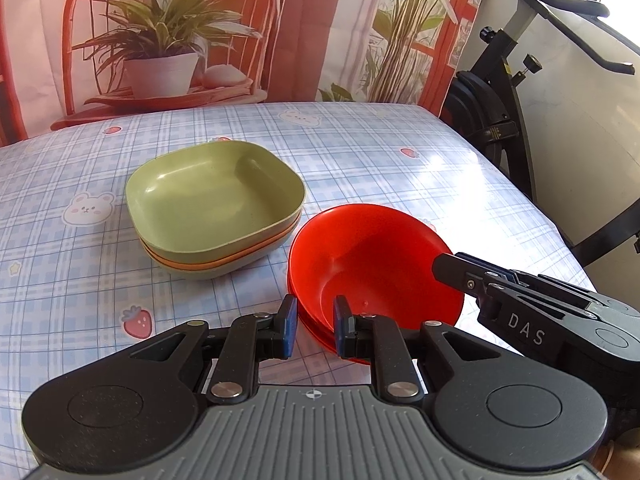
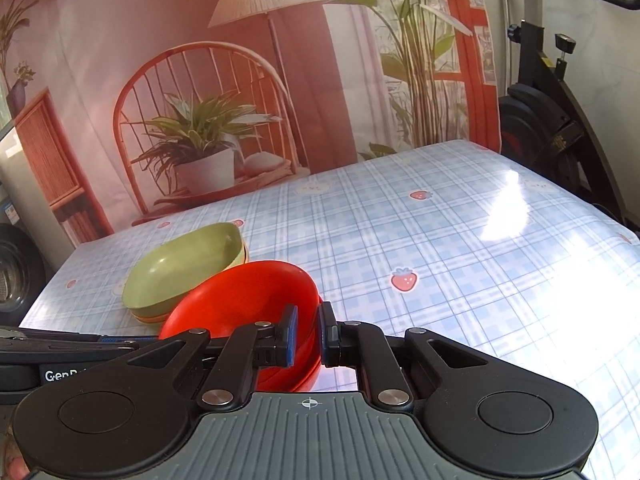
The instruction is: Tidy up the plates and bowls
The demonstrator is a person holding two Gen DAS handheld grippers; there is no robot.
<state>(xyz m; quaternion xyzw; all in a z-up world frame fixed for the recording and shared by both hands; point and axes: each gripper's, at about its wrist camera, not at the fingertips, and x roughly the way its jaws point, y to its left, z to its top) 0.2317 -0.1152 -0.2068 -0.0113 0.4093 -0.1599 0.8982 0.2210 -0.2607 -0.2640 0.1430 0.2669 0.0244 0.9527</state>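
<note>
A: Where is the red bowl [image 1: 372, 248]?

B: Near front edge of the table [image 1: 80, 272], just right of a stack of square dishes [image 1: 212, 196], green one on top. Sitting in or just over a second red bowl [image 2: 310, 380]; touching or not, impossible to tell.

A: And the tools?

B: Right gripper [image 2: 308, 336] drawn nearly together with the bowl's right-hand wall filling the narrow gap, so apparently clamped on that rim. Left gripper [image 1: 316, 328] straddling the near rim, one finger inside, one outside, wider gap. Pressing the wall or merely bracketing it: cannot tell.

A: How likely to handle?

B: Probably light, stiff plastic, thin-walled and glossy, so slippery rather than fragile. Best taken at the rim, pads on either side of the wall, as here. Deep pinch advisable; a shallow one on a slick curved wall could slide off.

A: Which way facing? Any long axis?

B: Mouth upward, seemingly tipped a little toward the left camera. Round, so no long axis worth naming; any rim point as good as another. Square dishes mouth-up too, nested level.
</note>
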